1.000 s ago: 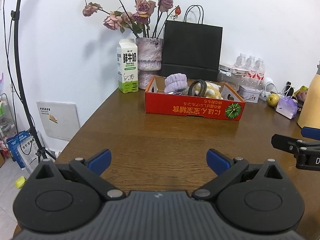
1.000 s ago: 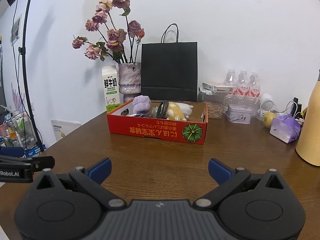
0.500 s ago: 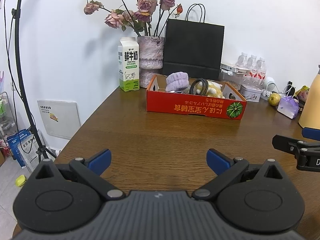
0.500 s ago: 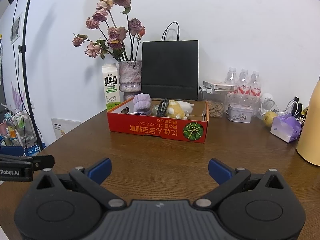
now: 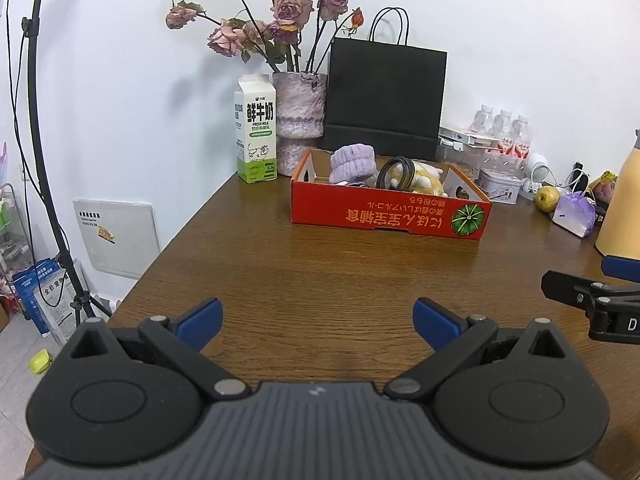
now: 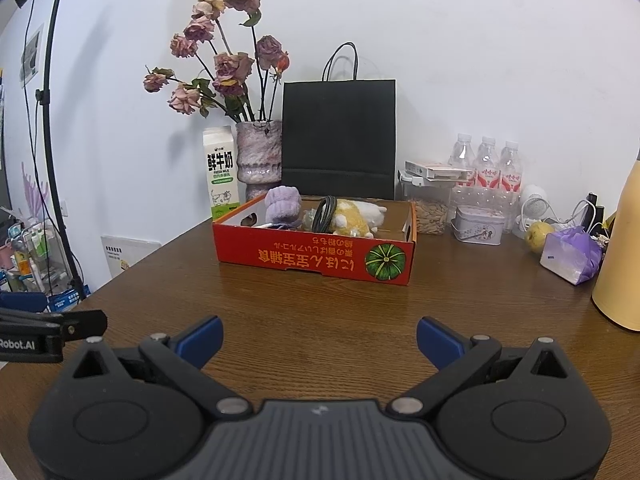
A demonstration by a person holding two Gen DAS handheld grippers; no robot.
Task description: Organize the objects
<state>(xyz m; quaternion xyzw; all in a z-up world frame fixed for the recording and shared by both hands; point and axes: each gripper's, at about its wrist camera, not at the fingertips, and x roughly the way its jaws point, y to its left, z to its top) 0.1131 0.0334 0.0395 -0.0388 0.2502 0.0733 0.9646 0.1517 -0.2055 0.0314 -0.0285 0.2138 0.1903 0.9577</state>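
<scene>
Left tool (image 5: 318, 316): mine, spread wide, holding nothing, hovering low over the bare wood of the desk (image 5: 320, 264).
Milk carton (image 5: 256, 128): standing upright at the back left, just beside the vase (image 5: 299, 114) of dried roses.
Black bag (image 5: 386, 98): paper one, upright against the wall, right behind the box.
Red box (image 5: 384, 216): sits mid-desk, well ahead of both tools. Inside, left to right: a purple fuzzy thing (image 5: 353, 163), a dark ring (image 5: 398, 172), a yellow plush toy (image 5: 422, 178).
Right tool (image 6: 320, 340): also released and holding nothing, over the desk's near edge.
Far right stuff: small tin (image 6: 478, 225), water bottles (image 6: 486, 164), a pear (image 6: 538, 236), purple pouch (image 6: 572, 254), yellow jug (image 6: 620, 248).
</scene>
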